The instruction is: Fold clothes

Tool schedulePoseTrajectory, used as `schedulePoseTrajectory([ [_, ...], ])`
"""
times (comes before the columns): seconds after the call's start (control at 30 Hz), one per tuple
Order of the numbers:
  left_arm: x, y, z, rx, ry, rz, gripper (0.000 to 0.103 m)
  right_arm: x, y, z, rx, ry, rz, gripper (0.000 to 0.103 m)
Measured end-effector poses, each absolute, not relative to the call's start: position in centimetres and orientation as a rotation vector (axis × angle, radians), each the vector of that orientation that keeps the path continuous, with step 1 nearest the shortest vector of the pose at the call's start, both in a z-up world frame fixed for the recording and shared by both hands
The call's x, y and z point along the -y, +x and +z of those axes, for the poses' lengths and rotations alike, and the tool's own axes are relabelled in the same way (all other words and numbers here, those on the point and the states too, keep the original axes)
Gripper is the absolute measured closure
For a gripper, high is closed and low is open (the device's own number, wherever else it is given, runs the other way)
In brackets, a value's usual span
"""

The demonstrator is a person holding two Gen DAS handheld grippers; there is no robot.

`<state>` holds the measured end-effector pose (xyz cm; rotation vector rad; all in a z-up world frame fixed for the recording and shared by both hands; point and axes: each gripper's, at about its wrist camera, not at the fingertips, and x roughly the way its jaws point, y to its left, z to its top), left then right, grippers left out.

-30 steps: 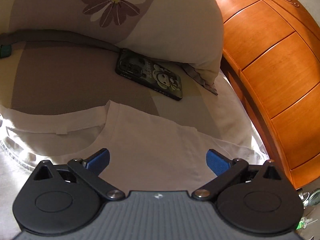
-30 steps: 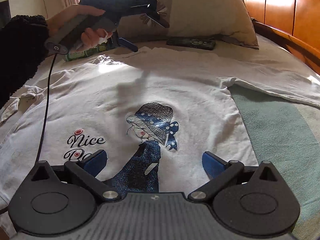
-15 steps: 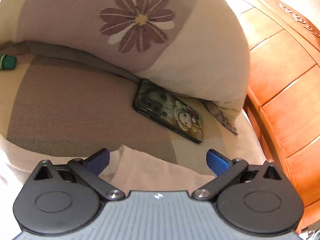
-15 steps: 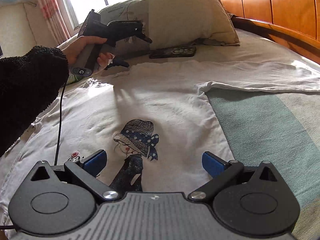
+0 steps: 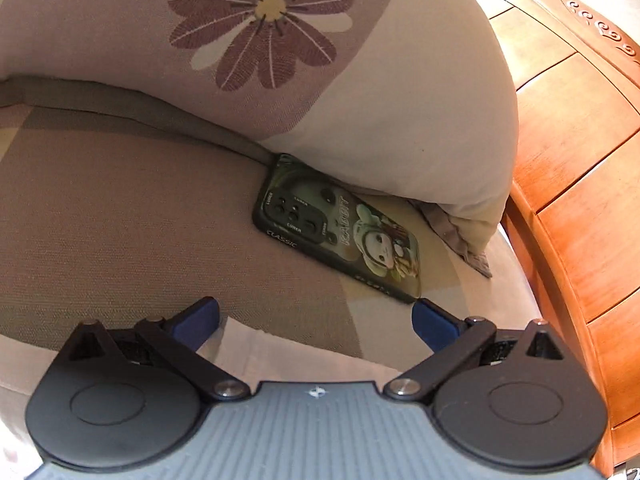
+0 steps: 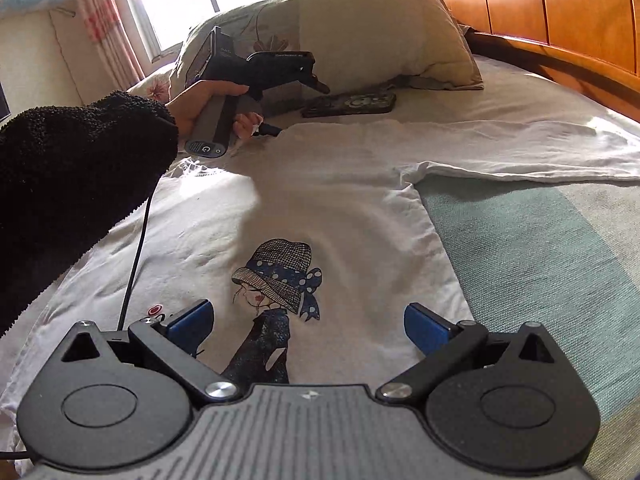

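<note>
Both spread-fingered grippers, left and right, hover over the white printed cotton T-shirt; pinching its collar edge squarely should fold it cleanly.

One white T-shirt, one pillow, one phone, two grippers

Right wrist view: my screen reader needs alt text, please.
A white T-shirt printed with a girl in a hat lies flat on a bed; the open right gripper hovers over its print. Beyond, a hand holds the left gripper near the collar.
</note>
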<state>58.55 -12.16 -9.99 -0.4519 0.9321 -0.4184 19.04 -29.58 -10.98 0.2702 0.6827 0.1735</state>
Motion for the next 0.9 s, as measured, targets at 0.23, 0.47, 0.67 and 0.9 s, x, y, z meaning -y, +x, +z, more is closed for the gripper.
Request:
schedulePoseTrajectory([
  [0.23,8.1,54.5,-4.0,-0.933,-0.244,-0.495,0.001,29.3,18.7,-10.8,-0.685,0.24,0.166,0.0],
  [0.47,-0.5,54.7,-6.4,-1.031,-0.368,-0.322,0.001,30.0,18.7,-10.8,-0.701,0.269,0.144,0.0],
  [0.67,-4.7,56.1,-9.8,-0.899,-0.48,-0.14,0.001,29.8,18.8,-10.9,-0.709,0.282,0.168,0.0],
  [0.9,-6.8,54.2,-7.2,-0.868,-0.537,-0.142,0.001,29.8,19.2,-10.9,-0.711,0.3,0.164,0.0],
])
